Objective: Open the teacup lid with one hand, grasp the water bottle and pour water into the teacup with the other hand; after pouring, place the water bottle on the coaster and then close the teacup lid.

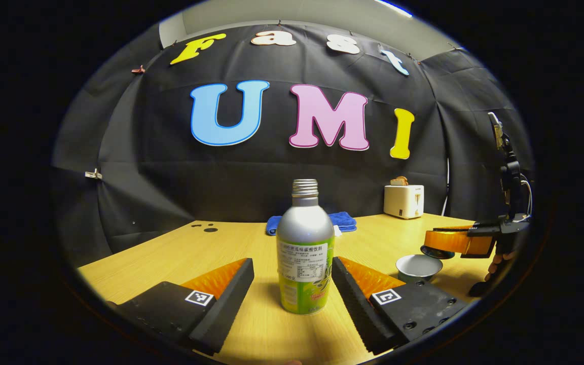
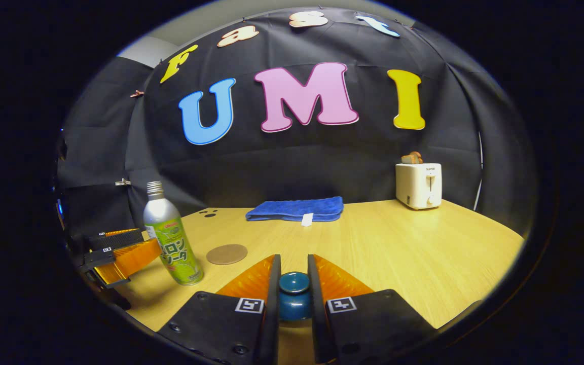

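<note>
While the lid [image 2: 294, 284] was clamped in the right gripper [image 2: 294, 296], the bottle [image 1: 305, 248] was flanked, untouched, by the spread left gripper [image 1: 292, 284]; cup [image 1: 415, 266] uncovered.

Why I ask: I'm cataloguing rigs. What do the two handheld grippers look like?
The left gripper and right gripper each have two wedge-shaped jaws with ribbed outer faces, on screw-studded blocks bearing square black-and-white markers. In the left gripper view, the right one carries a tall black mast with cables.
</note>
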